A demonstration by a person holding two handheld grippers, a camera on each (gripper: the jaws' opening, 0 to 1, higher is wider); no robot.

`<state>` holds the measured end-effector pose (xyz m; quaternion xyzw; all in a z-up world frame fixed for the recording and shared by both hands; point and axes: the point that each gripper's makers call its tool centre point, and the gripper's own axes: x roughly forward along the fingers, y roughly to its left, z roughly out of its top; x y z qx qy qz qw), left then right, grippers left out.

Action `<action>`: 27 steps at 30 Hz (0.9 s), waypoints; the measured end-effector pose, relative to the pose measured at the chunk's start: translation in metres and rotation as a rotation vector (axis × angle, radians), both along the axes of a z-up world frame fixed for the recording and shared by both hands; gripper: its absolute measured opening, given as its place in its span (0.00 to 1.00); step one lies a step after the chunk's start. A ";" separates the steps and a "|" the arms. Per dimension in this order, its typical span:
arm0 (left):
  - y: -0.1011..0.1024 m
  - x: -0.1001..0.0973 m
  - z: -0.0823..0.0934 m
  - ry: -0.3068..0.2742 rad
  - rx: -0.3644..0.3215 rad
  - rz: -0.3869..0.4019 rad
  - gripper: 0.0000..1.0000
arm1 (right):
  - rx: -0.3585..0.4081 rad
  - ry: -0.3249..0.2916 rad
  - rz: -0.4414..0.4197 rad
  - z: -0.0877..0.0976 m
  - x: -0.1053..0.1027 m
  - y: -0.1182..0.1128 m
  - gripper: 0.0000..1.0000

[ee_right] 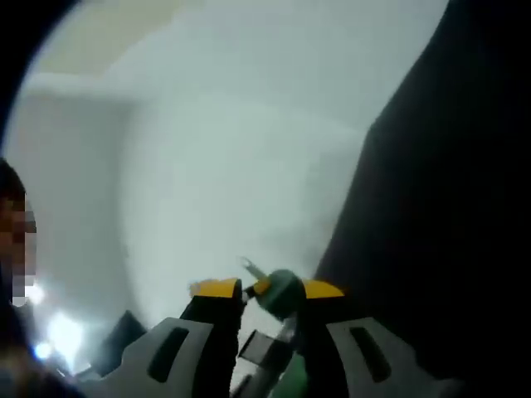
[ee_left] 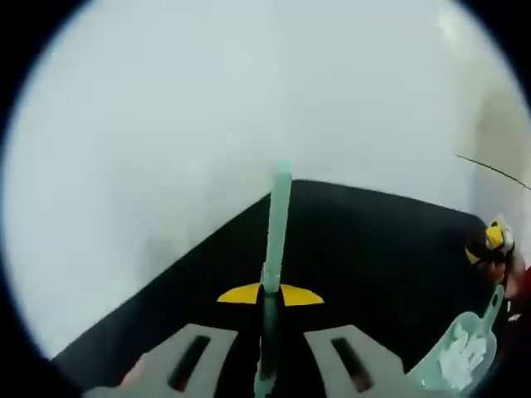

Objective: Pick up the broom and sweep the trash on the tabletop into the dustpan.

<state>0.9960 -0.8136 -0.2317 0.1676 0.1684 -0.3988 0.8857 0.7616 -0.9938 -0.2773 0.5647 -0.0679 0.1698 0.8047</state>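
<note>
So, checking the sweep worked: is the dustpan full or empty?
Not empty: the dustpan holds white bits, seen in the left gripper view.

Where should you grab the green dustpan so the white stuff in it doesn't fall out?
Grab the dustpan by its thin handle, which sticks up from the wide scoop toward the right gripper. Come from the handle end, not the scoop mouth: the white trash lies in the scoop, so it stays undisturbed. The handle is narrow enough to pinch.

The left gripper view looks low across the black tabletop (ee_left: 373, 249) toward a pale wall (ee_left: 207, 124). The right gripper view is tilted (rolled sideways), sharing that tabletop (ee_right: 448, 207) and wall (ee_right: 232, 166).
</note>
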 end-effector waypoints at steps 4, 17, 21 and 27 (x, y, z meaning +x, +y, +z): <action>-0.008 -0.029 0.023 -0.076 -0.016 0.029 0.04 | -0.007 0.003 0.000 0.000 0.000 0.001 0.29; -0.078 -0.113 -0.019 -0.165 -0.432 -0.142 0.04 | -0.012 -0.007 -0.003 0.001 -0.001 0.001 0.28; -0.060 -0.089 -0.027 -0.088 -0.452 -0.042 0.05 | -0.008 -0.011 0.002 0.001 -0.002 0.001 0.28; -0.062 -0.098 -0.030 -0.110 -0.460 -0.071 0.05 | -0.012 -0.006 -0.009 0.000 0.000 0.000 0.28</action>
